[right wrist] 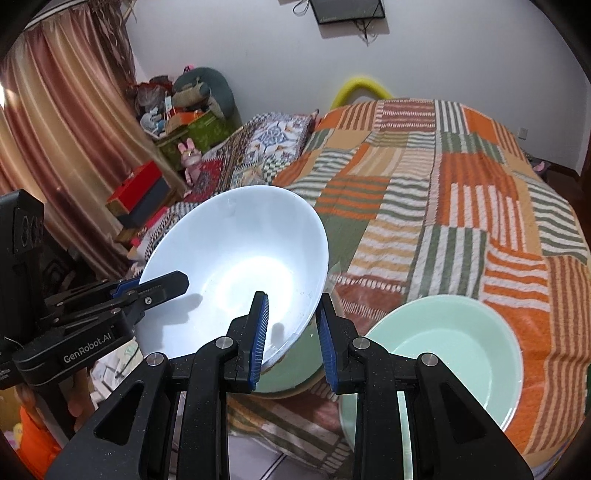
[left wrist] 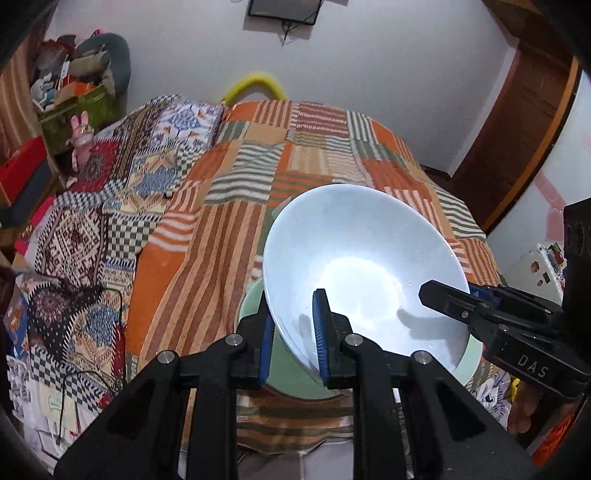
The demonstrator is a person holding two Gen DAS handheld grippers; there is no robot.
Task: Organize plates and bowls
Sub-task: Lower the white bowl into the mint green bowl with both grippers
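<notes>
1 striped bedspread (right wrist: 461,206), curtain (right wrist: 66,147), wall TV (left wrist: 282,11).

Bright overhead light glares off the glossy white ceramic bowl (left wrist: 364,273); fisheye edges curve, darken and blur.

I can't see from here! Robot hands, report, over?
Left gripper, right gripper: both clamped on white bowl rim. Bowl above green dish. Nothing blocking.

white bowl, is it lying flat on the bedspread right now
No, the white bowl is tilted, gripped at opposite rim edges by the left gripper and right gripper.
</notes>
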